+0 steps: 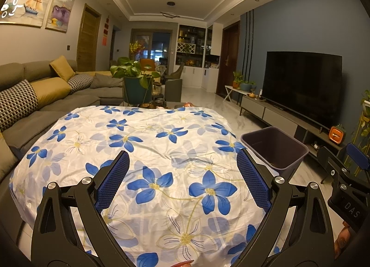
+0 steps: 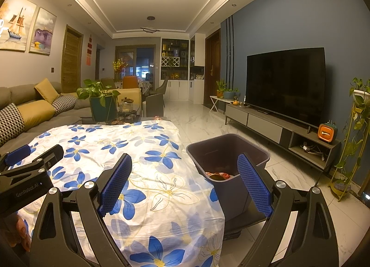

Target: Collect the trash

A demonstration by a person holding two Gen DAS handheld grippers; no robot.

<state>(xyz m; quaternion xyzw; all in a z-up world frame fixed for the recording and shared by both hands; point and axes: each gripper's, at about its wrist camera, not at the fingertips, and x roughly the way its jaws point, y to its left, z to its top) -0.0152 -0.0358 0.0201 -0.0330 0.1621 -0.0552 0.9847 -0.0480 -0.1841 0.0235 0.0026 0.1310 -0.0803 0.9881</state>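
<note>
A dark purple trash bin (image 1: 276, 149) (image 2: 227, 153) stands on the floor by the table's right edge. Orange and red scraps of trash (image 2: 217, 175) lie at its bottom in the right wrist view. My left gripper (image 1: 182, 158) hovers open over the white tablecloth with blue flowers (image 1: 148, 151), nothing between its blue pads. Over the table's right edge and the bin my right gripper (image 2: 185, 160) is open and empty too. Each gripper shows in the other's view: the right gripper's body (image 1: 344, 174) at the far right, the left gripper's body (image 2: 27, 170) at the left. No loose trash shows on the cloth.
A grey sofa (image 1: 46, 96) with yellow and patterned cushions runs along the left. A potted plant (image 1: 131, 77) and small items stand beyond the table's far edge. A large TV (image 1: 303, 86) on a low cabinet (image 2: 277, 128) lines the right wall. Marble floor (image 2: 196, 114) lies between.
</note>
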